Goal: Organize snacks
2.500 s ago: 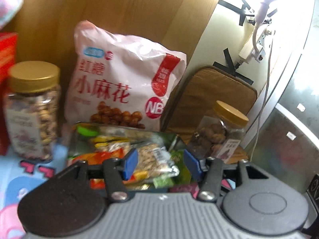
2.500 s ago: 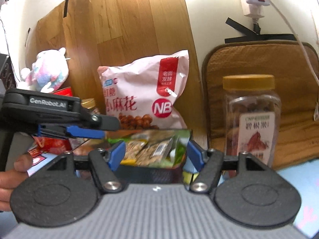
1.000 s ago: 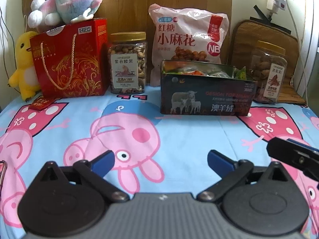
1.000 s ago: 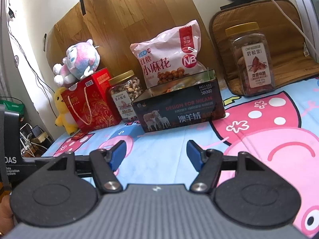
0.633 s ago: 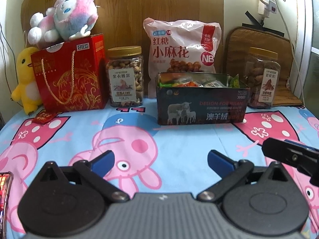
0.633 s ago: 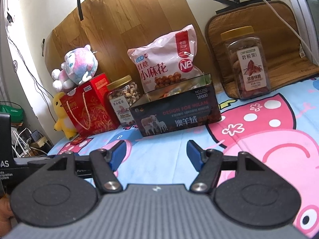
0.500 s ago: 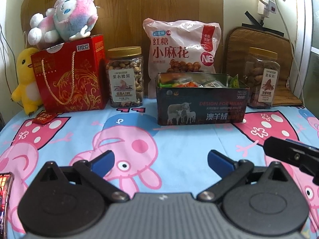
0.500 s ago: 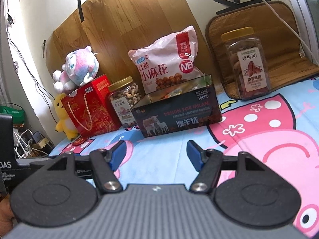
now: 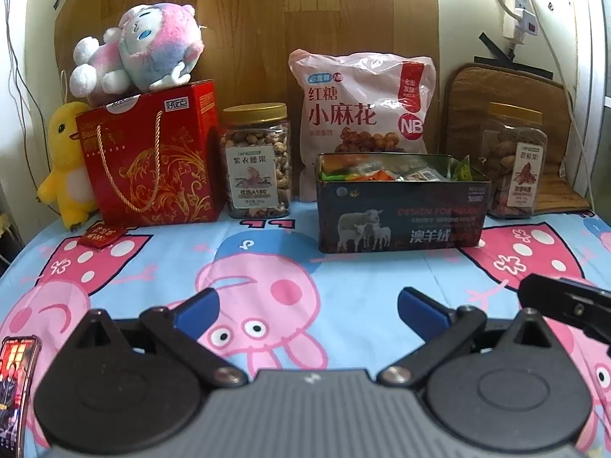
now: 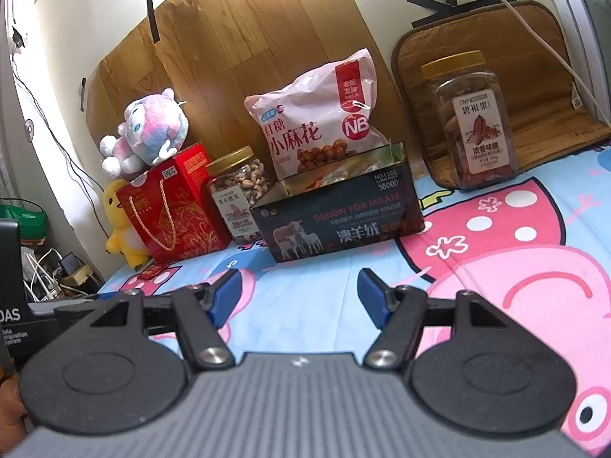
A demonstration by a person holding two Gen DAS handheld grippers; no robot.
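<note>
Left wrist view: left tongs [image 9: 307,307] spread wide, holding nothing, hovering over the cartoon-pig sheet [image 9: 267,259]; the dark tin [image 9: 401,213] full of snack packets sits ahead, in front of the pink bag [image 9: 362,114]. Right wrist view: right tongs [image 10: 298,294] also apart and empty, tin [image 10: 340,221] between two nut jars.

Bright, even daylight with glare from the upper right; sharp centres, fisheye bending at the edges.

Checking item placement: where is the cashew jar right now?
In the left wrist view the cashew jar stands at the back, left of centre, between the red gift bag and the pink snack bag.
</note>
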